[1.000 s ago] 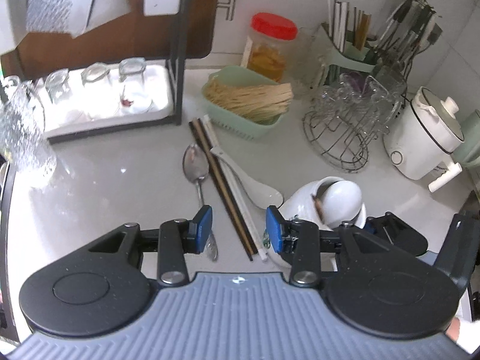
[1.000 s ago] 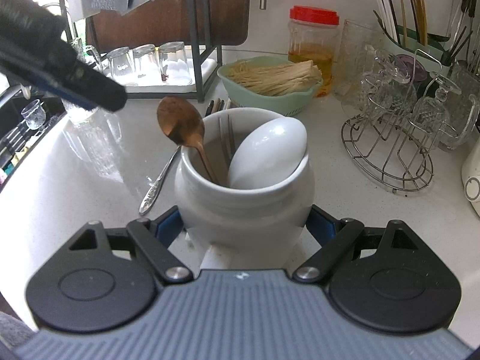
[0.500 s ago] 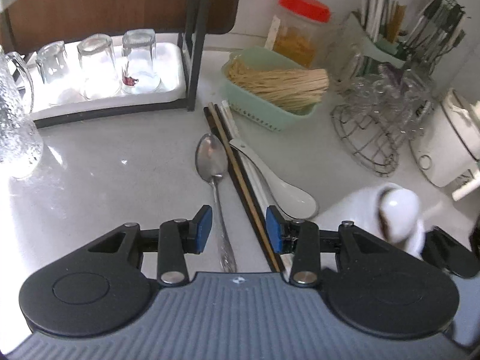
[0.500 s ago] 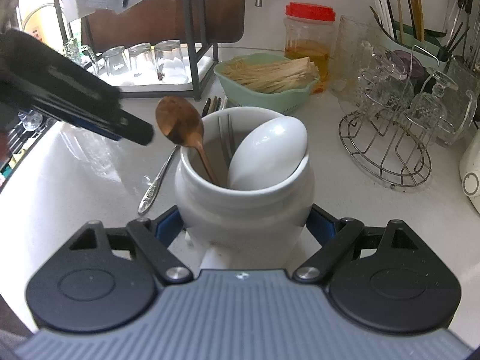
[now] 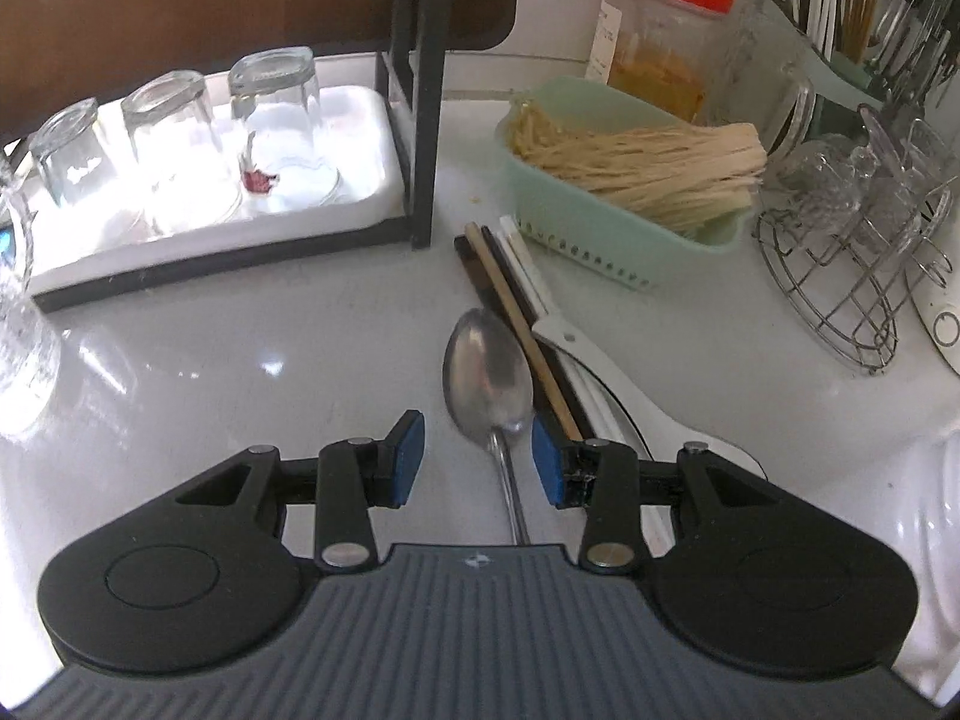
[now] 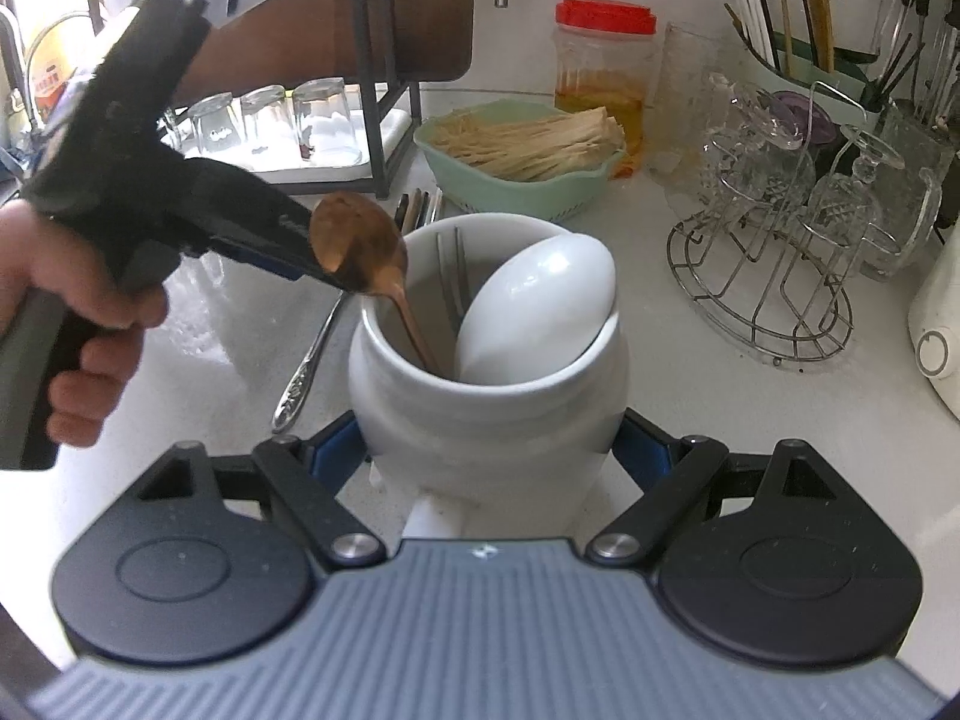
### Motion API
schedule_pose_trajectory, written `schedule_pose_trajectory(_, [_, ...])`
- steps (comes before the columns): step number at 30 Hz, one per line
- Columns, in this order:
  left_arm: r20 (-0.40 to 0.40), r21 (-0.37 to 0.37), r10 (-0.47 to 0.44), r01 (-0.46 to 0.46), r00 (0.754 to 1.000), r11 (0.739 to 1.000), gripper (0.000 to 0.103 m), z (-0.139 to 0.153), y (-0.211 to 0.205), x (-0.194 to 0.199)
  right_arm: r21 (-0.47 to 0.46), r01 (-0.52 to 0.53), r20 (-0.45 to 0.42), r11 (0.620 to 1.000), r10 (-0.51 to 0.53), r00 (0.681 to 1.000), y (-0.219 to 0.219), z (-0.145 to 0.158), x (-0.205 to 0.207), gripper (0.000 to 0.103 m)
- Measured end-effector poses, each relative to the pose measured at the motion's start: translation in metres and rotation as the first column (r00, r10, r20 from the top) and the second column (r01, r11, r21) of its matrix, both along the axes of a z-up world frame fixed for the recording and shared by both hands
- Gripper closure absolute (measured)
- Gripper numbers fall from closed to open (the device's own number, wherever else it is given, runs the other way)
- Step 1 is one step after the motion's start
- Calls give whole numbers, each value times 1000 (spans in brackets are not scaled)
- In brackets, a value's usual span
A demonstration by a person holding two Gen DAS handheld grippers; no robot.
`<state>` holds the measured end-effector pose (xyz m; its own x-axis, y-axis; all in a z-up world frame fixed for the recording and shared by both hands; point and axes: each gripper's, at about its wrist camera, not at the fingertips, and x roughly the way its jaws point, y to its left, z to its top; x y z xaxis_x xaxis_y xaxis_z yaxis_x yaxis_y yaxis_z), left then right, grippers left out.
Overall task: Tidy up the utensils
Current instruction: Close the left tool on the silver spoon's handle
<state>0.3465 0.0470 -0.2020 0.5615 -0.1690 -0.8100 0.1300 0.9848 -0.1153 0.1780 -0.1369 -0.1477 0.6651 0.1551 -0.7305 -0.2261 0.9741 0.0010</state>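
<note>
A steel spoon lies on the white counter, its handle running between the pads of my open left gripper. Beside it on the right lie several chopsticks and a white ceramic spoon. My right gripper is shut on a white ceramic jar. The jar holds a copper spoon, a fork and a white ceramic spoon. The left gripper body shows in the right wrist view, left of the jar, above the steel spoon's handle.
A black rack with a white tray of upturned glasses stands at the back left. A green basket of noodles, a red-lidded jar, a wire glass stand and a utensil holder stand at the back right.
My left gripper has moved forward and down over the steel spoon, so the handle now lies between its pads. The right gripper and the jar have stayed in place.
</note>
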Motion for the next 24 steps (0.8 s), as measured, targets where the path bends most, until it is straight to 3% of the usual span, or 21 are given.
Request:
schedule_pose_trajectory(4, [33,-4,-17,17,999,1000,58,-2,-4,6,-2,15,-2,1000,-15,1000,2,1,0,13])
schedule_pose_trajectory(13, [27,19,-5,4,1000,1000,58,-10,-9,20,-5,30,7,1000,-30,1000,2,0,-1,13])
schedule_pose_trajectory(24, [-19,-8,20,-20,1000,1000,58,-12,-8,30,-10,34,8,999,-34,999,3,0,-1,13])
